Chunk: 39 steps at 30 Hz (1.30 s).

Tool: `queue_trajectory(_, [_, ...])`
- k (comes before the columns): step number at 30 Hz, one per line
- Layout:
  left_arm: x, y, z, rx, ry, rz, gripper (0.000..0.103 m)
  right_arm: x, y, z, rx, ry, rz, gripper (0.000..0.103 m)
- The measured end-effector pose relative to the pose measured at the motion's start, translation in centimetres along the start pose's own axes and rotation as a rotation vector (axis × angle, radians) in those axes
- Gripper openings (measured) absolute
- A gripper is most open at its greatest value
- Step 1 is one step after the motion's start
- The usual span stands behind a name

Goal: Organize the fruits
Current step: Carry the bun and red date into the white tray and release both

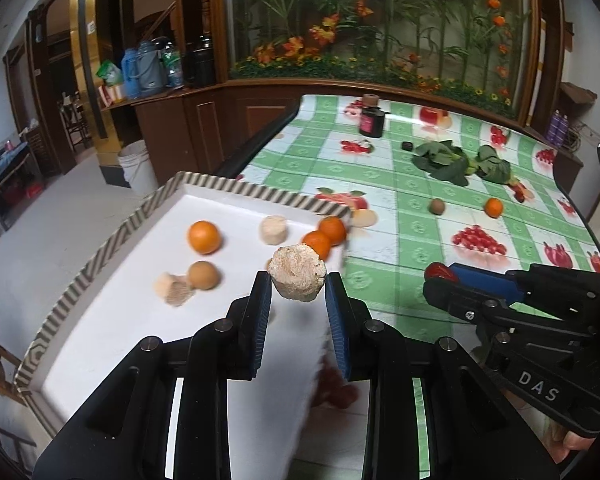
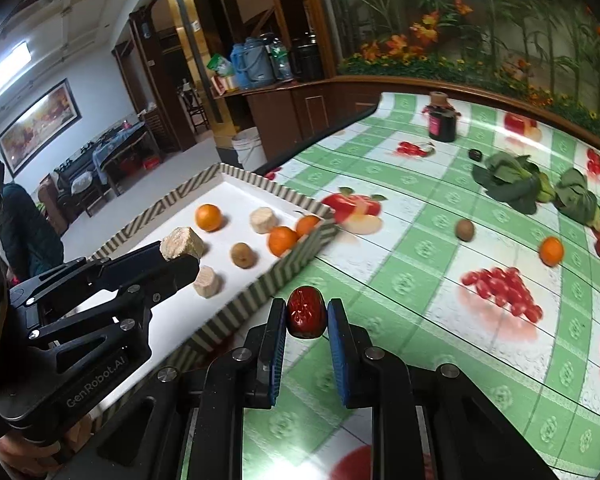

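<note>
Our left gripper (image 1: 298, 286) is clamped on a pale beige chunk (image 1: 297, 271), both pads pressed to its sides, held above the striped-rim tray (image 1: 112, 236) where oranges (image 1: 204, 237) lie. Our right gripper (image 2: 306, 312) pinches a glossy red date (image 2: 305, 317) over the green checked tablecloth (image 2: 420, 248), just beside the tray's near edge.

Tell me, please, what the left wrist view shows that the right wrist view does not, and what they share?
Only the left wrist view looks down the left hand-held gripper, shut on a beige cake piece above the tray, and shows purple bottles far right.

Only the right wrist view looks down the right hand-held gripper, shut on a red date, and shows a framed painting.

Both share the tray's oranges, a loose kiwi, a loose orange and the greens.
</note>
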<state>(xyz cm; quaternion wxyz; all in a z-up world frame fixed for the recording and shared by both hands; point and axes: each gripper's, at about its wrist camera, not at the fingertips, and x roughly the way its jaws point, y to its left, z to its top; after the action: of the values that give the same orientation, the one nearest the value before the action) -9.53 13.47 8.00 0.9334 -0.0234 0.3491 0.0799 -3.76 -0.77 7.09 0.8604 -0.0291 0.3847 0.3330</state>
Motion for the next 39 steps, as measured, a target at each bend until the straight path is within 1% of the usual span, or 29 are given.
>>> queue_trajectory(9, [-0.2,4.5,-0.6,-0.055,0.021,0.055,0.027,1.5,3.3,0.8,-0.059,0.02,0.044,0.02])
queue_trajectory(12, [-0.1,6.3,-0.8,-0.086,0.042,0.062,0.027,2.1,4.5,1.0,-0.083,0.029,0.063,0.02])
queue_trajectory(16, [0.6,8.3,-0.9,-0.116,0.082,0.059,0.027,3.2,6.0,1.3,-0.111,0.047,0.088,0.02])
queue_trajectory(22, [1.5,10.2,-1.0,-0.153,0.121,0.049,0.027,5.1,7.7,1.7,-0.149,0.088,0.118,0.02])
queue_trajectory(27, [2.6,11.7,-1.4,-0.204,0.177,0.007,0.027,6.6,9.1,1.5,-0.185,0.125,0.138,0.02])
queue_trajectory(33, [3.3,11.9,-1.2,-0.169,0.23,0.014,0.027,7.9,10.1,1.2,-0.201,0.163,0.165,0.02])
queue_trajectory(36, [3.7,11.9,-1.2,-0.147,0.25,0.034,0.027,8.4,10.5,1.0,-0.211,0.176,0.174,0.02])
queue_trajectory(39, [4.3,11.9,-1.1,-0.139,0.279,0.022,0.027,9.1,11.0,0.9,-0.223,0.192,0.174,0.02])
